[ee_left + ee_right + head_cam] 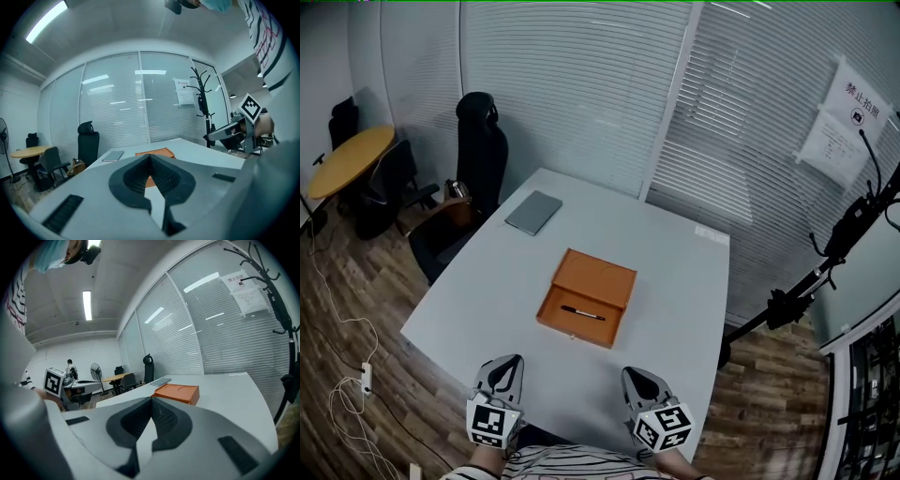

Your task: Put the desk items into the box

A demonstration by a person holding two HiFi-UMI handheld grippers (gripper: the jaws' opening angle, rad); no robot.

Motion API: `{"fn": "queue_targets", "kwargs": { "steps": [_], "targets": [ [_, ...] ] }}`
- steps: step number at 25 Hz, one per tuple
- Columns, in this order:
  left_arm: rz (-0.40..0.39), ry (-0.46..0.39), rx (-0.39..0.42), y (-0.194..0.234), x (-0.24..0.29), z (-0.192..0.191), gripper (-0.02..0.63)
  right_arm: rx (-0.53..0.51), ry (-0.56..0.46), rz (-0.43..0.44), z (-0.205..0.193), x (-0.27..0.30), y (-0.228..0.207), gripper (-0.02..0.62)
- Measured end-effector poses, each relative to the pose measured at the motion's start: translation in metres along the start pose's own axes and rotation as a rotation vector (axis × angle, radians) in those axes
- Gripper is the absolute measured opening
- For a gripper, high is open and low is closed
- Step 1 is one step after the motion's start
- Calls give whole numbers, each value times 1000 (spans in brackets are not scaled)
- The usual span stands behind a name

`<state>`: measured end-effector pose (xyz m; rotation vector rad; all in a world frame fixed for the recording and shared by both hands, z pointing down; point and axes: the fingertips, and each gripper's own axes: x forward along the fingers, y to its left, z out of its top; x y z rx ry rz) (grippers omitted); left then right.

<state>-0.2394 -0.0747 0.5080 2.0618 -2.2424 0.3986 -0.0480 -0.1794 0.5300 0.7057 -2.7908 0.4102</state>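
An open orange box (614, 274) lies in the middle of the white table (675, 291), with a black pen (583, 313) inside it. A flat grey notebook (533, 212) rests near the table's far left corner. My left gripper (508, 362) and right gripper (633, 374) hover side by side over the near edge, short of the box, both shut with nothing between the jaws. The left gripper view shows its closed tips (150, 157) in front of the box (155, 152) and the notebook (112, 155). Past the right gripper (151, 401) the box (177, 392) stands close by.
A black office chair (478, 150) stands at the table's far left side, beyond it a round yellow table (352, 159). A black coat stand (825, 267) is off the right side. Blinds cover glass walls behind. Cables lie on the wooden floor (347, 375).
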Motion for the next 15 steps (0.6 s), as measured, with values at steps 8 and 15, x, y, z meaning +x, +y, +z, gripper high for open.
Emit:
{"fn": "queue_targets", "kwargs": {
  "steps": [8,15],
  "targets": [
    [4,-24,-15,2,-5,1,21,-5,3,5,-1,3,5,25],
    [-6,-26,-14,3,-1,3,21,-4,5,-4,1,4,4,25]
  ]
}}
